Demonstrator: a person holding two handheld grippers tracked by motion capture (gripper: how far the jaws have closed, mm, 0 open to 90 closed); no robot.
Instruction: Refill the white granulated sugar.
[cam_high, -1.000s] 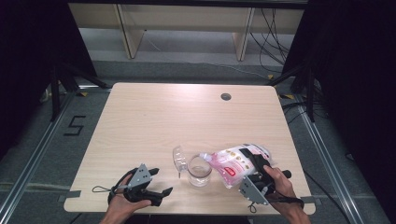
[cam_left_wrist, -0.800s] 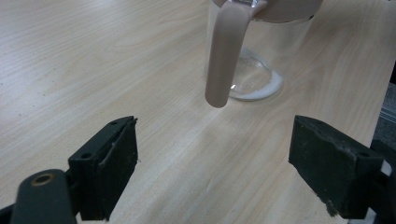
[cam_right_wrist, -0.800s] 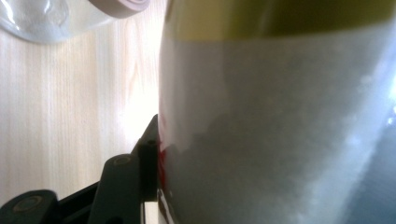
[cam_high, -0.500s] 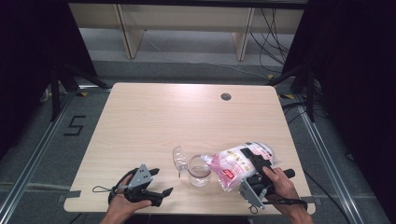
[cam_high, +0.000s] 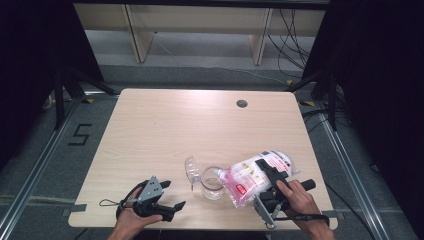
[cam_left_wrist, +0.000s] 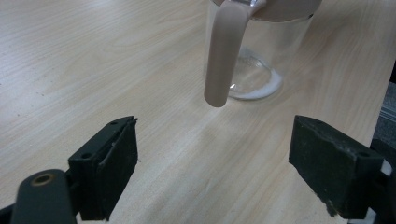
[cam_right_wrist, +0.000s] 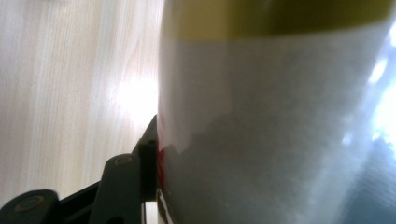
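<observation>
High view first: a clear glass jar (cam_high: 212, 183) stands near the front edge of the bench (cam_high: 165, 130), and everything else sits around it. Its clear lid (cam_high: 191, 171) lies touching it on the left side. To the right of the jar, the right gripper (cam_high: 267, 176) holds a pink-and-white refill pouch (cam_high: 257, 173) tipped over so that its mouth reaches the jar's rim. Those fingers are clamped partway on the pouch's body; the right gripper view has one black finger (cam_right_wrist: 149, 154) pressed against the white wall of the pouch (cam_right_wrist: 280, 130).

Left of the jar, near the bench's front edge, the left gripper (cam_high: 172, 197) rests with its fingers wide apart and nothing between them. The left gripper view looks straight at the jar (cam_left_wrist: 259, 51), with a little white powder ringed around its base.

I judge the pour to be in hand, with the jar barely filled. Next, the pouch probably needs more tilt, with the mouth kept over the rim; the free gripper could steady the jar.

Whether anything is flowing is hard to tell. The pouch's mouth is blurred, and the jar's top is cut off in the left gripper view.
</observation>
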